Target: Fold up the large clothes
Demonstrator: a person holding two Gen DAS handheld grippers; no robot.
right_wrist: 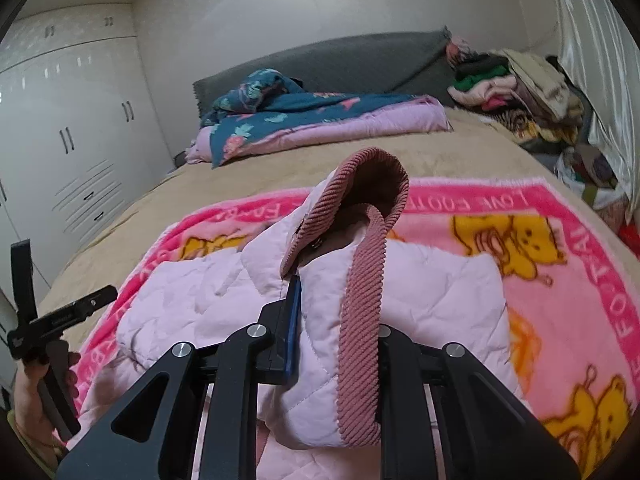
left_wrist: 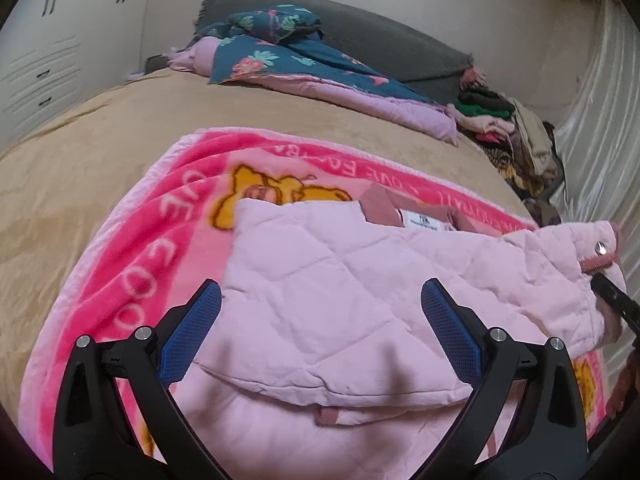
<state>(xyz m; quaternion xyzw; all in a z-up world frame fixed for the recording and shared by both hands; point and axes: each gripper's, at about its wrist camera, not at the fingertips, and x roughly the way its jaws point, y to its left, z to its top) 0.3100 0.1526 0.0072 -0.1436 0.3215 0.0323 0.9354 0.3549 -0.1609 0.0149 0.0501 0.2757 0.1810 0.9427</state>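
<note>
A pale pink quilted jacket lies on a bright pink bear-print blanket spread on the bed. My left gripper hovers open just over the jacket's near part, with nothing between its blue pads. In the right wrist view my right gripper is shut on a lifted fold of the jacket. Its dusty-pink corduroy trim arches up in front of the camera and covers the right finger. The right gripper shows at the left wrist view's right edge, raising that part. A hand holds the left gripper.
The tan bedspread runs back to a grey headboard. A folded teal floral quilt lies near it. A heap of mixed clothes fills the far right corner by a pale curtain. White wardrobes stand on the left.
</note>
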